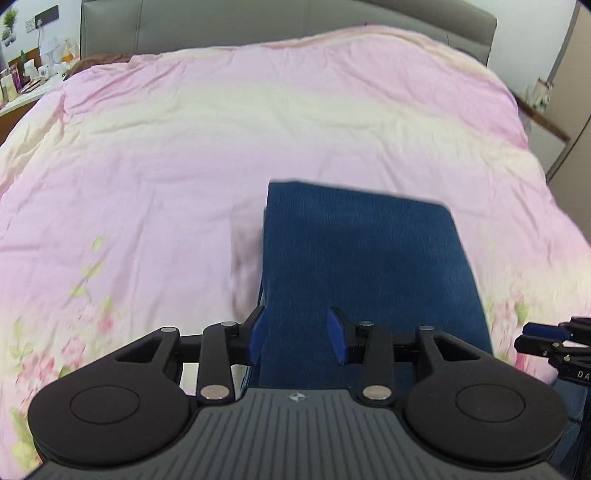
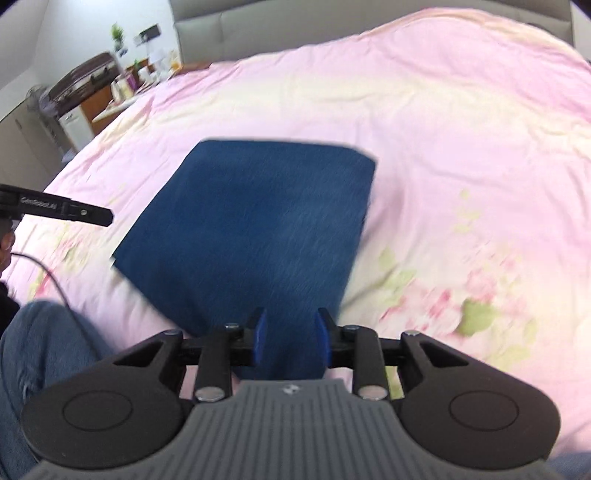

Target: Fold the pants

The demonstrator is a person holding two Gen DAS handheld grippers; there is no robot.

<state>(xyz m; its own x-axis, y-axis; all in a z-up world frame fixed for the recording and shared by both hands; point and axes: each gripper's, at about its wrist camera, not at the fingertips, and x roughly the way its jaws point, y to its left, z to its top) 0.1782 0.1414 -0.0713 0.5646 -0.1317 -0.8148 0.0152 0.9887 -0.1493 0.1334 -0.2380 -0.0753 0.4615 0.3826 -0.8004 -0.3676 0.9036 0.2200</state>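
Observation:
The blue denim pants [image 1: 365, 266] lie folded into a flat rectangle on the pink floral bedspread [image 1: 166, 166]. My left gripper [image 1: 299, 338] is open above the near left part of the pants, holding nothing. My right gripper [image 2: 290, 339] is open above the near right part of the pants [image 2: 258, 221], holding nothing. The right gripper's tips also show at the right edge of the left wrist view [image 1: 543, 338]. The left gripper's side shows at the left of the right wrist view [image 2: 66, 210]. Both views are motion-blurred.
A grey padded headboard [image 1: 288, 22] stands at the far end of the bed. A nightstand with small items [image 1: 33, 77] is at the far left. A brown suitcase [image 2: 85, 77] rests on a cabinet. The person's jeans-clad leg [image 2: 40, 354] is at the near left.

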